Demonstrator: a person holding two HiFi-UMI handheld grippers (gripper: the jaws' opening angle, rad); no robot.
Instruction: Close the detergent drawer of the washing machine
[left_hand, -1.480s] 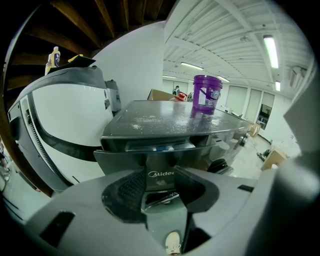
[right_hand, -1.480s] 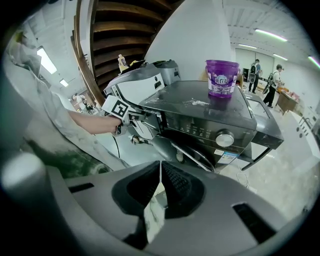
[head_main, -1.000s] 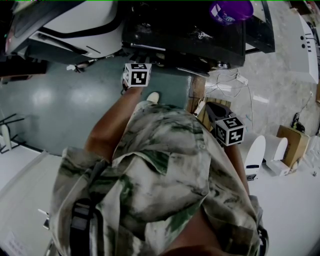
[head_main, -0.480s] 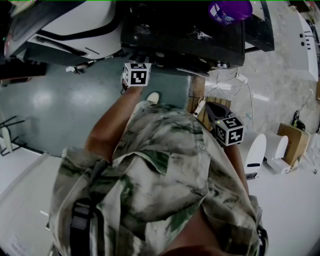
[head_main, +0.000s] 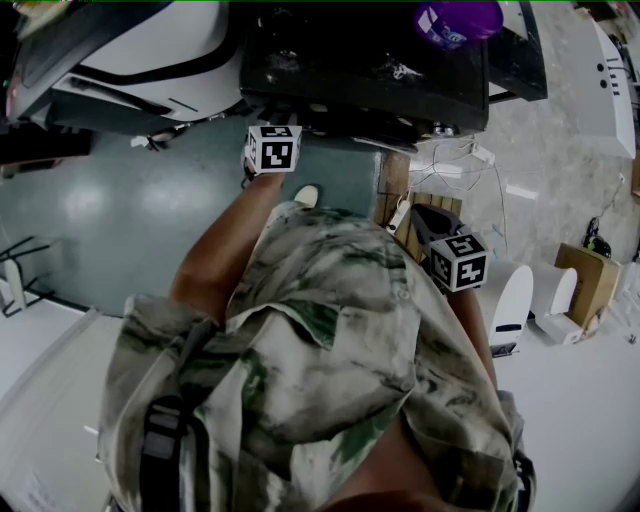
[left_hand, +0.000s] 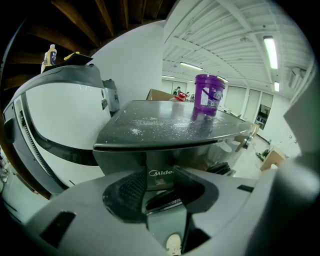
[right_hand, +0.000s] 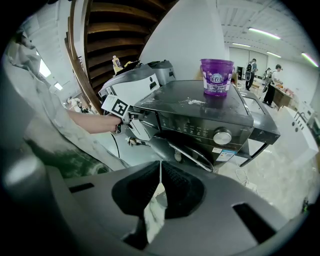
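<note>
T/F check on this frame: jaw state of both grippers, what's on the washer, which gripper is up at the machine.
1. A purple bucket stands on top of the washing machine. True.
2. The left gripper has its jaws pressed together. False: they stand apart, and the machine's front panel shows between them.
3. The right gripper has its jaws together. True.
4. The right gripper is up at the machine's front panel. False: it is held back beside the person's shirt; the left gripper is the one up at the machine's front.
</note>
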